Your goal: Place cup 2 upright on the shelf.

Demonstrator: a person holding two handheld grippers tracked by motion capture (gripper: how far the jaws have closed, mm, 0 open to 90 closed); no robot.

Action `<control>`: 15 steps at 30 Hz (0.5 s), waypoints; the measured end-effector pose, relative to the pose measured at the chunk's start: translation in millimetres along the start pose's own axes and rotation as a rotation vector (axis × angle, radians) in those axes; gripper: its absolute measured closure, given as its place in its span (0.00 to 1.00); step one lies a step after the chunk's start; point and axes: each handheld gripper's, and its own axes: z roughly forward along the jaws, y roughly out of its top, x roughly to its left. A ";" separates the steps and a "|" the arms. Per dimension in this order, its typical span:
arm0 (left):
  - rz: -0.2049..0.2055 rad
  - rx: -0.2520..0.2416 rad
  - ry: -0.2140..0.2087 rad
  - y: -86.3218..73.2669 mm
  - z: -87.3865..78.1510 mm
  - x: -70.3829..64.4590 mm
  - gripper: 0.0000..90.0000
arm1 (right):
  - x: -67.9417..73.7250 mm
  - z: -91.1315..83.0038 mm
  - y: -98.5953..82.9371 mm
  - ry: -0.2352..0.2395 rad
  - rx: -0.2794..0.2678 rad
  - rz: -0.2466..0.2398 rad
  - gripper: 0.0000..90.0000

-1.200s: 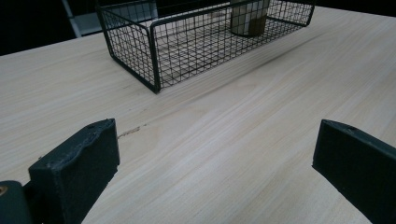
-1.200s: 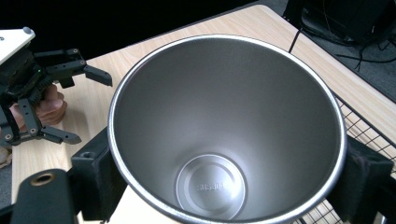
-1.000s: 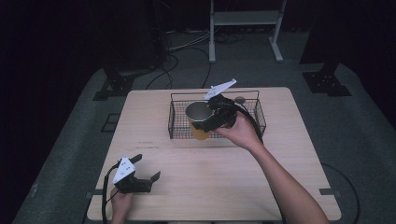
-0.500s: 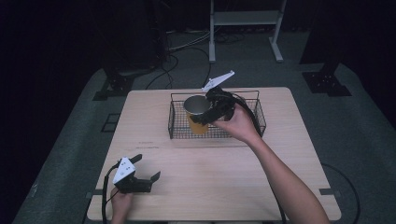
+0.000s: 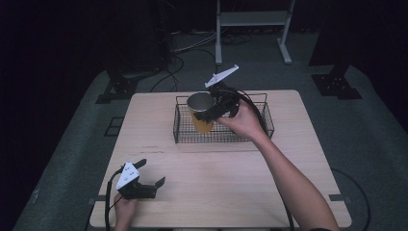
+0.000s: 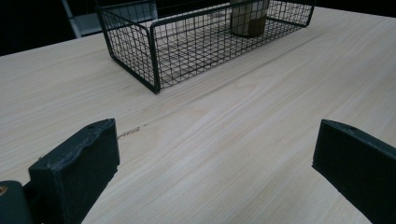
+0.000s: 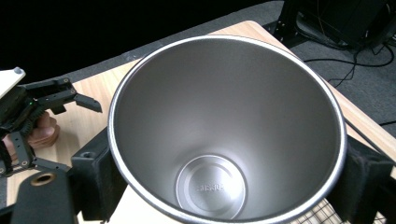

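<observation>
Pale wood of the counter lies bare over its whole near half, so you have much open room between your two hands. Your left gripper rests near the front left corner, close to the front edge, and its jaws stand wide apart with nothing between them; in the left gripper view only wood grain shows between them.

At the far side of the counter stands the black wire basket, its back wall near the far edge. Your right gripper is over the left part of the basket, and its jaws are closed on the steel tumbler, one black pad on each side of the wall just below the rim. The tumbler has an orange outside and is upright inside the basket; in the left gripper view its base is low in the basket, but I cannot tell whether it touches the wire floor. The right gripper view looks down into the tumbler: it is empty.

Compared with half a second ago, the tumbler and your right hand moved a little toward the back of the basket. Your left gripper did not move.
</observation>
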 end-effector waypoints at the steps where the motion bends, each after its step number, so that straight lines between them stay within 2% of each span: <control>1: 0.003 0.000 0.000 0.1 0.0 0.2 0.00 | -0.9 0.0 1.2 0.001 -0.002 0.000 0.15; 15: 0.003 0.001 -0.001 0.0 -0.6 0.6 0.00 | -6.7 0.9 22.4 -0.002 -0.004 -0.004 0.15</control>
